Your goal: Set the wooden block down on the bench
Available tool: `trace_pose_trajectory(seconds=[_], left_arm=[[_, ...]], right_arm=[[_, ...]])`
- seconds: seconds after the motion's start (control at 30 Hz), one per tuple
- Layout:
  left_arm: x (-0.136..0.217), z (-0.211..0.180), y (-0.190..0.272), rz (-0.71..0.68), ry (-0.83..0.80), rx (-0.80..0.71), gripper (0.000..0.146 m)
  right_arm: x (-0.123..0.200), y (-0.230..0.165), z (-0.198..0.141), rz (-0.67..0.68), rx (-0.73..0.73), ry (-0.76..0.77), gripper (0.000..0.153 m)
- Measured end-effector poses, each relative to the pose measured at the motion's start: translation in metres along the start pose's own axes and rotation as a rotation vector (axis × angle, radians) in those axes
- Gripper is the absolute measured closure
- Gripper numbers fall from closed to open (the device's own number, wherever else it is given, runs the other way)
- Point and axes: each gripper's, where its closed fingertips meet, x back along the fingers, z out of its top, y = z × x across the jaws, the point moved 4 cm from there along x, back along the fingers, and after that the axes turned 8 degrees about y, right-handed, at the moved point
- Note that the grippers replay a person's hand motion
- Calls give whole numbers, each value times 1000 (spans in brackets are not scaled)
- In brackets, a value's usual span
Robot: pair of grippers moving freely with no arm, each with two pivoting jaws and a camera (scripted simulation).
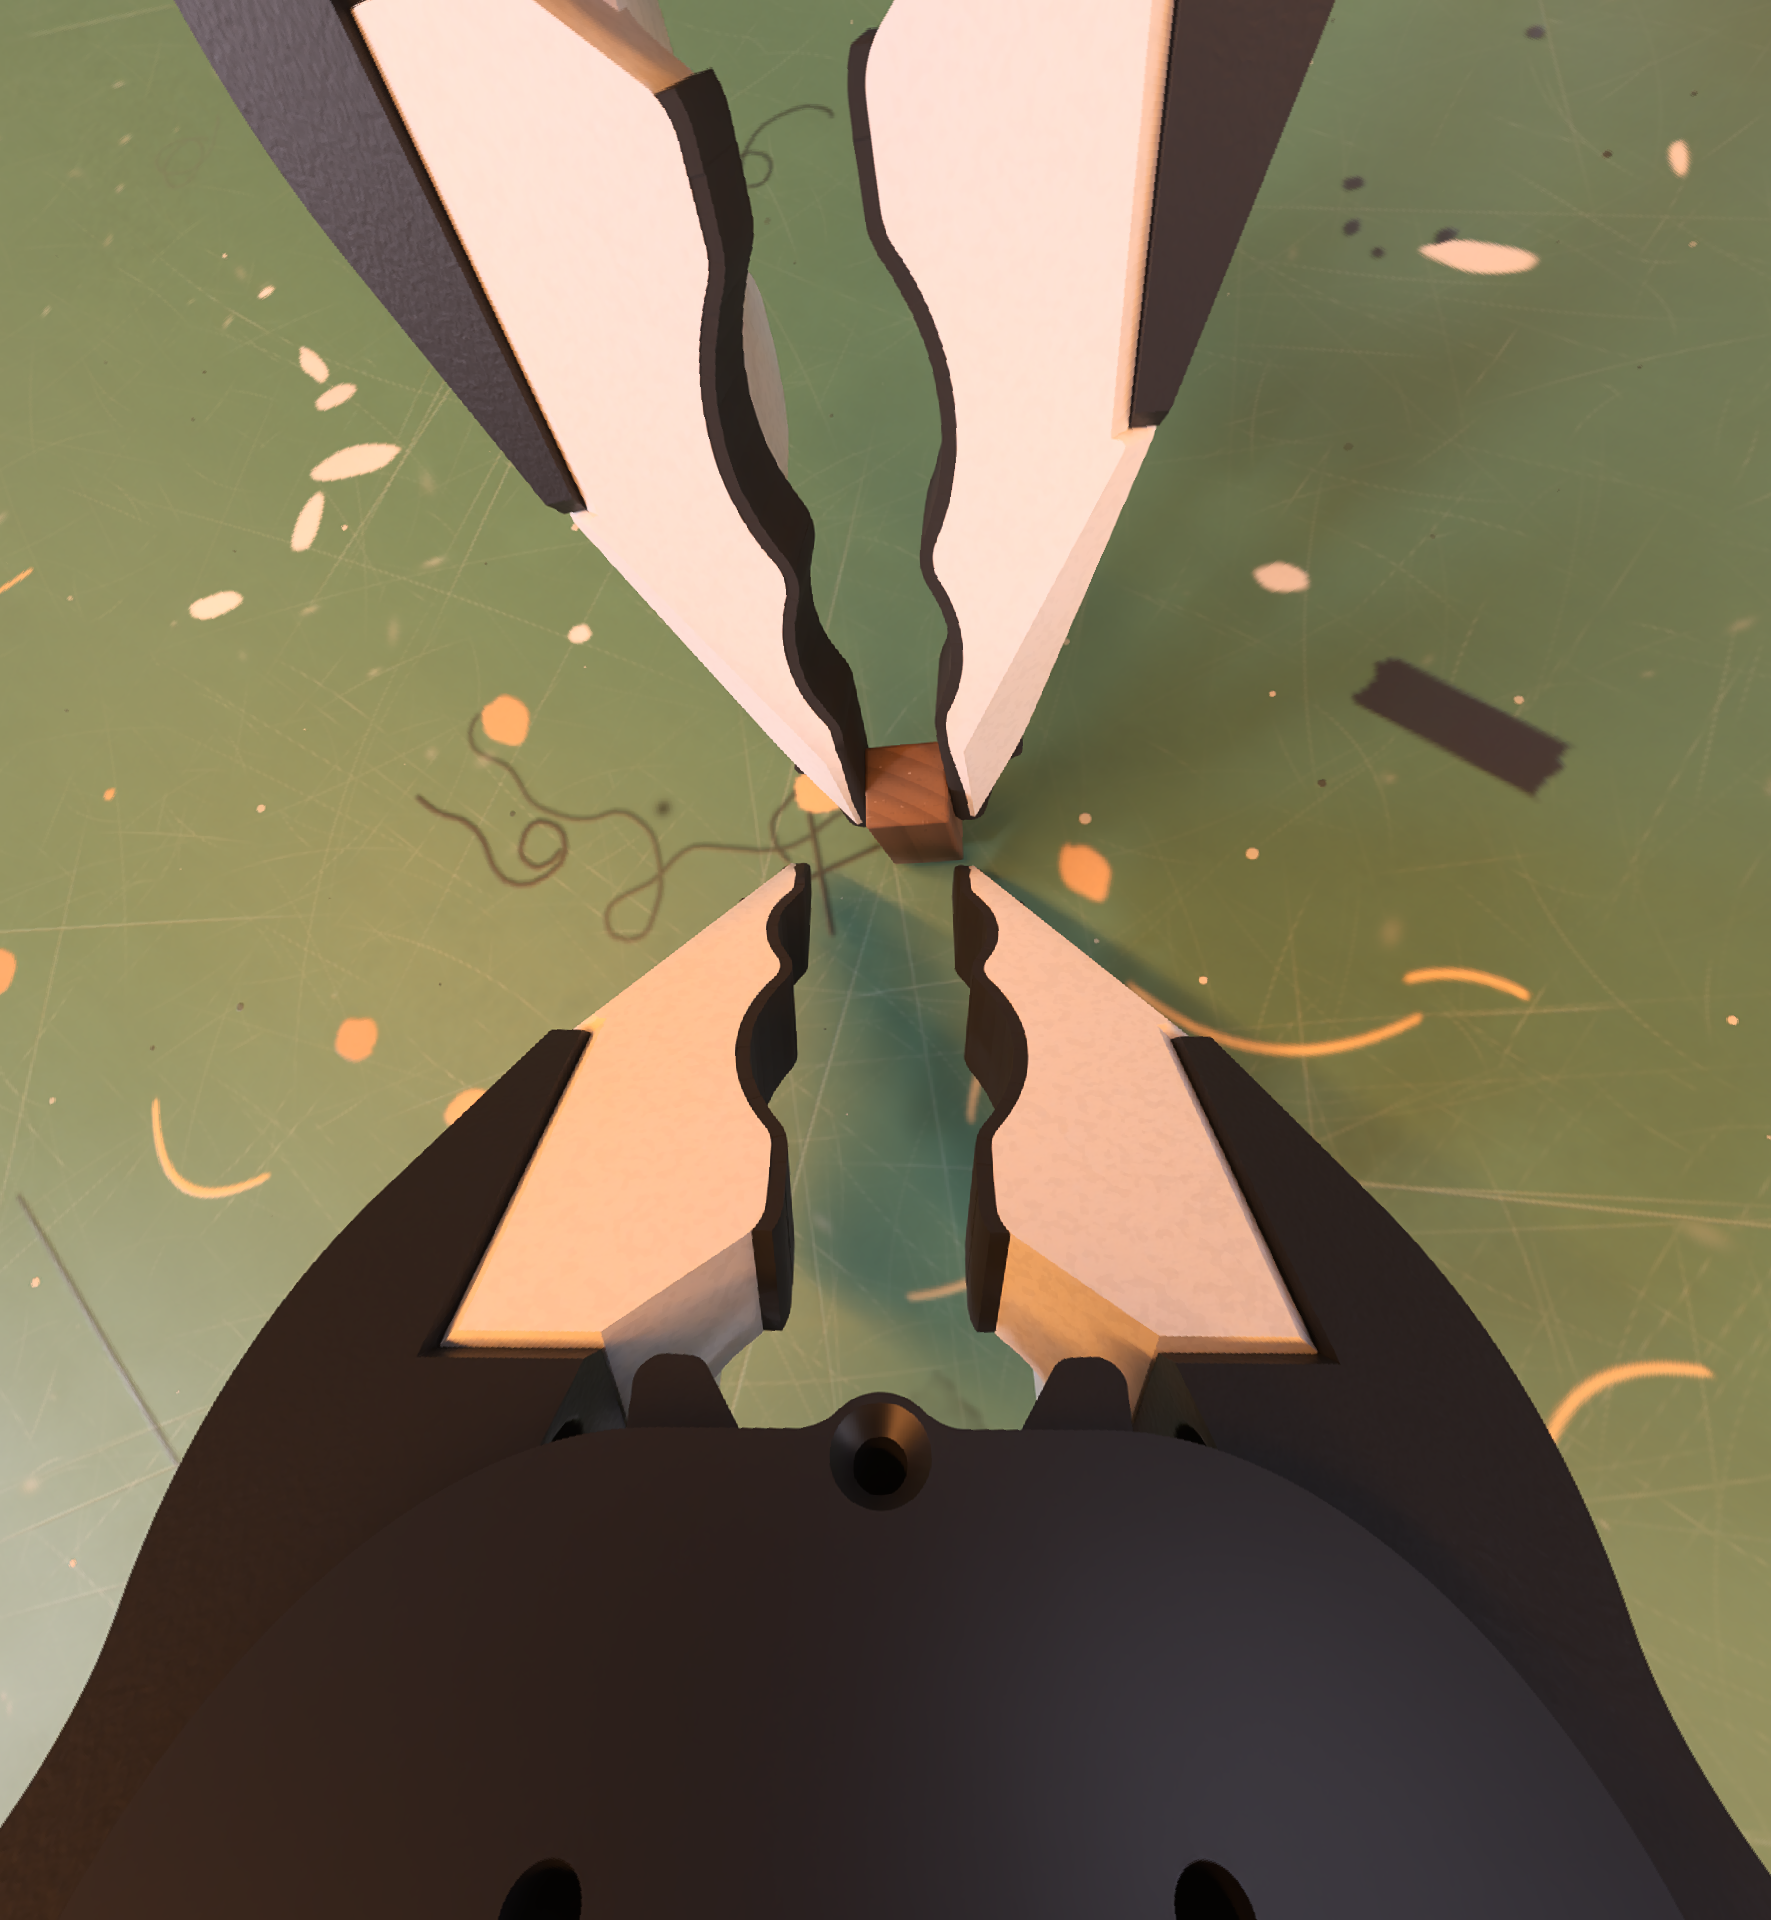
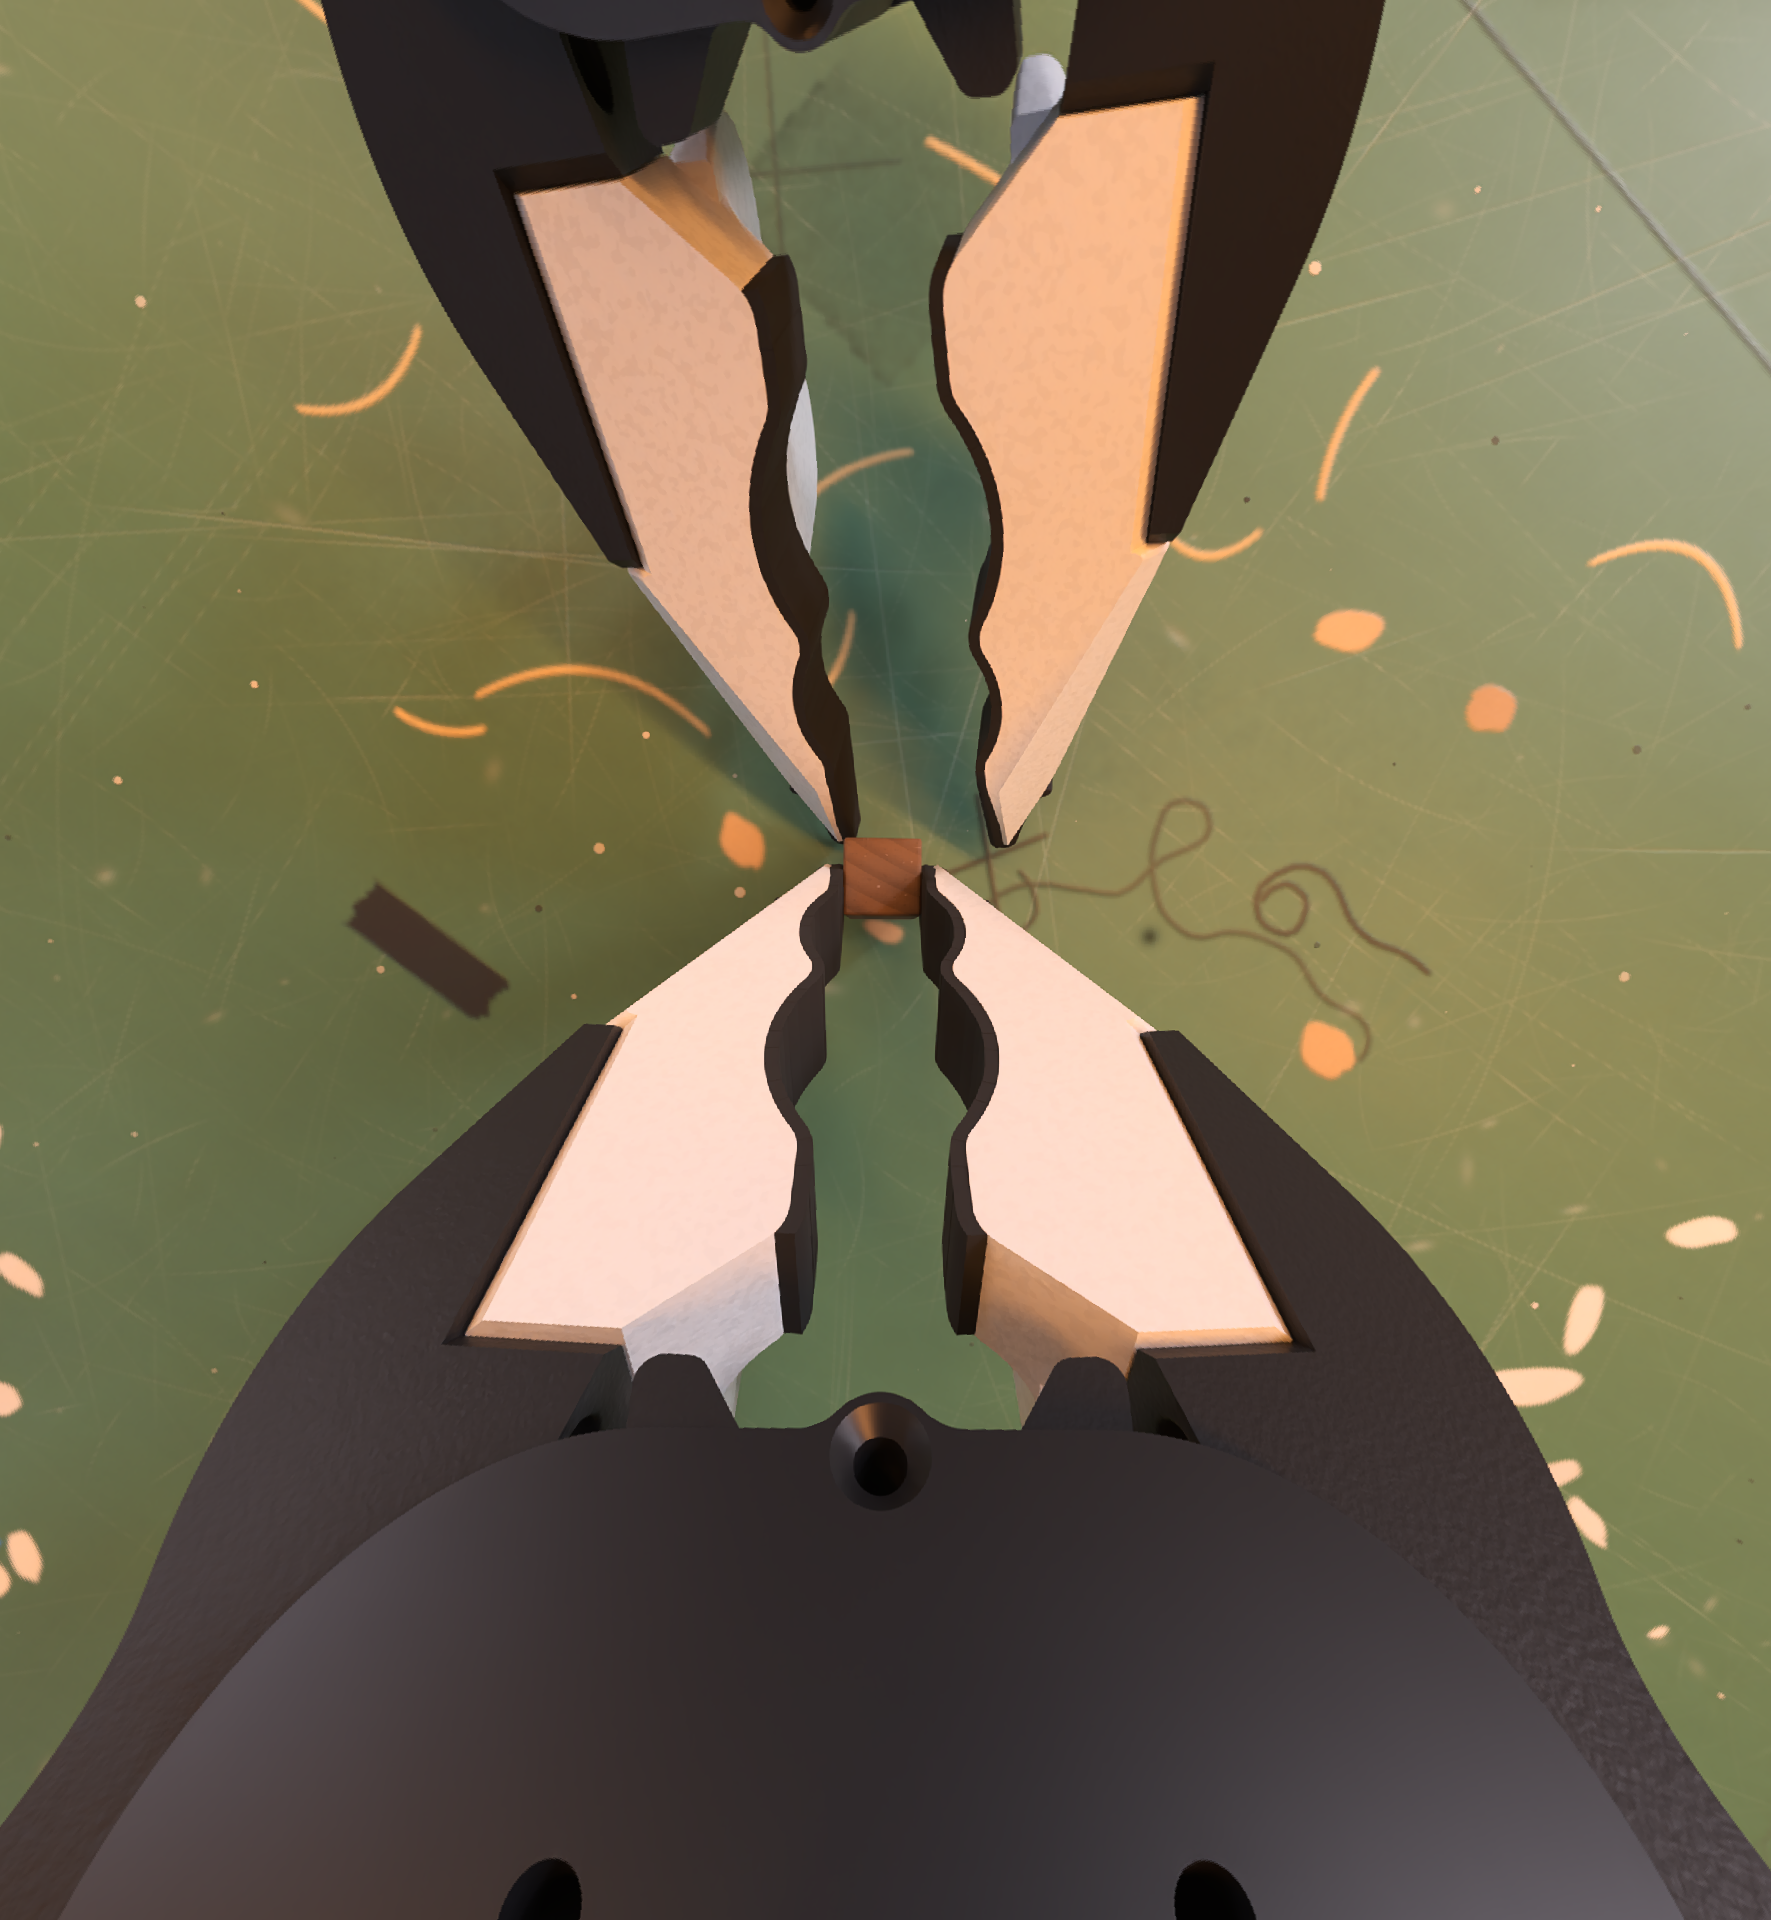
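Right gripper (image 2: 883,883) jaws clamp the wooden block (image 2: 882,879) above the bench (image 2: 237,935).

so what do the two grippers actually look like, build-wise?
Identical pair. The left gripper and right gripper each have a matte black, rounded body with a round socket at the front centre and two holes further back. Fingers are cream-white tapered wedges in black frames, with wavy black inner pads. No cables or markings visible.

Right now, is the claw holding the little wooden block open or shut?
Shut: the right claw pinches the wooden block between both fingertips.
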Motion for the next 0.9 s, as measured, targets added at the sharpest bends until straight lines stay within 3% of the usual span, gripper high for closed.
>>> trace_pose_trajectory(seconds=[0.47,0.9], left_arm=[[0,0,0,-1,4,2,119],[0,0,0,-1,8,3,119]], right_arm=[[4,0,-5,48,-115,144,138],[6,0,-6,37,-96,160,138]])
